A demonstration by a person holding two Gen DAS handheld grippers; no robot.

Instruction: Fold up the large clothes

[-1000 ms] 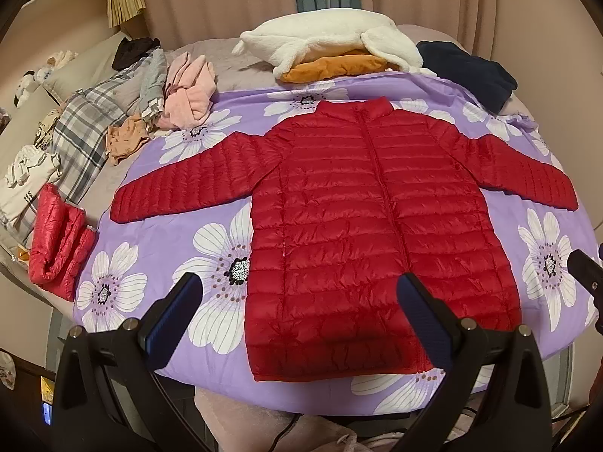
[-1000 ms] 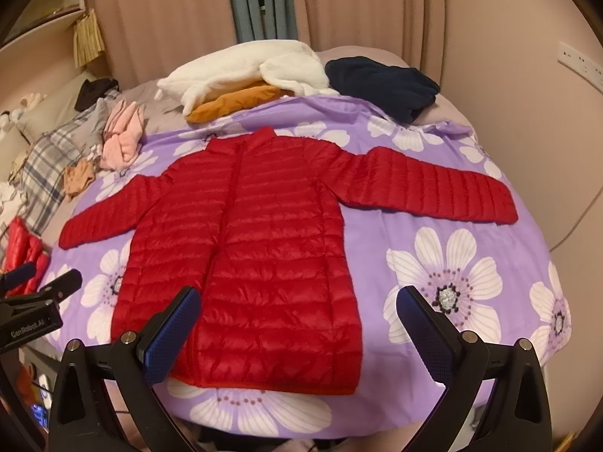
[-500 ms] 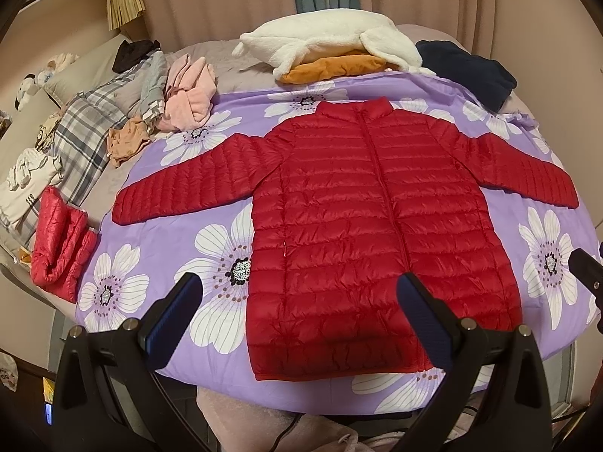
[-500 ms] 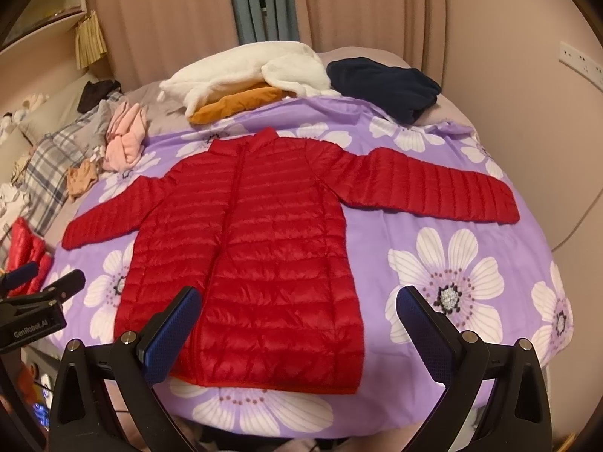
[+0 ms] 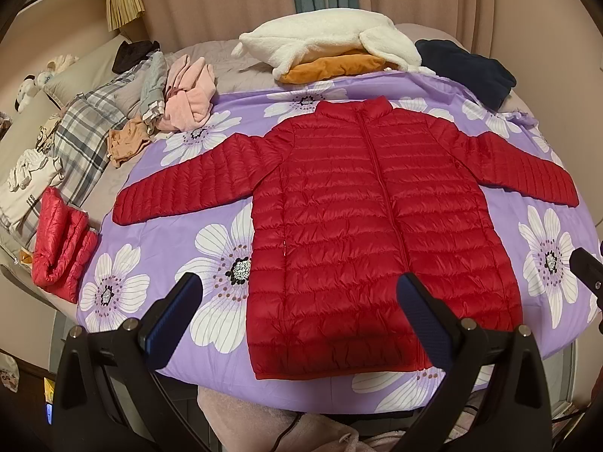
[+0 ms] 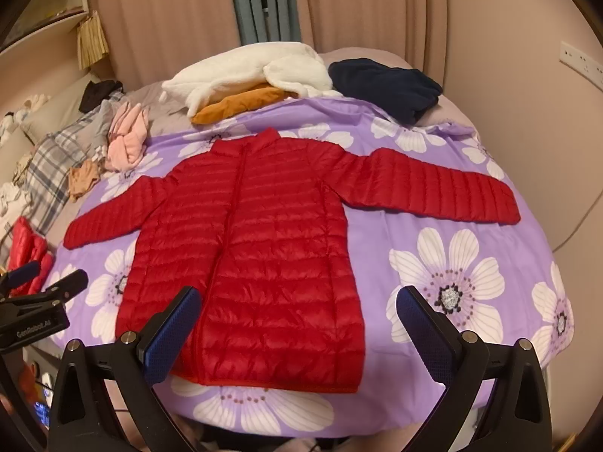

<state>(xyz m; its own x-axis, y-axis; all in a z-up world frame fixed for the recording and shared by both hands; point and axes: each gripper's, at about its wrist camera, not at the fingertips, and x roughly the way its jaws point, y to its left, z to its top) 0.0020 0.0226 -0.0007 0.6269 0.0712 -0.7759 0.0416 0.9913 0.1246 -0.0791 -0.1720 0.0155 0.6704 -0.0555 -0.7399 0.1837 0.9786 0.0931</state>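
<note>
A red quilted puffer jacket (image 5: 369, 226) lies flat and zipped on a purple flowered sheet (image 5: 181, 248), sleeves spread out to both sides. It also shows in the right wrist view (image 6: 256, 256). My left gripper (image 5: 297, 293) is open and empty, held above the jacket's hem. My right gripper (image 6: 297, 305) is open and empty, above the hem's right part. The left gripper shows at the left edge of the right wrist view (image 6: 41, 286).
A folded red puffer item (image 5: 56, 245) lies at the bed's left edge. A pile of pink, grey and plaid clothes (image 5: 181, 94) sits at the back left. White and orange garments (image 5: 328, 49) and a dark navy one (image 5: 467, 67) lie at the back.
Both views have shifted slightly; the jacket sits a little to the right in each. The jacket itself has not moved and both grippers stay open.
</note>
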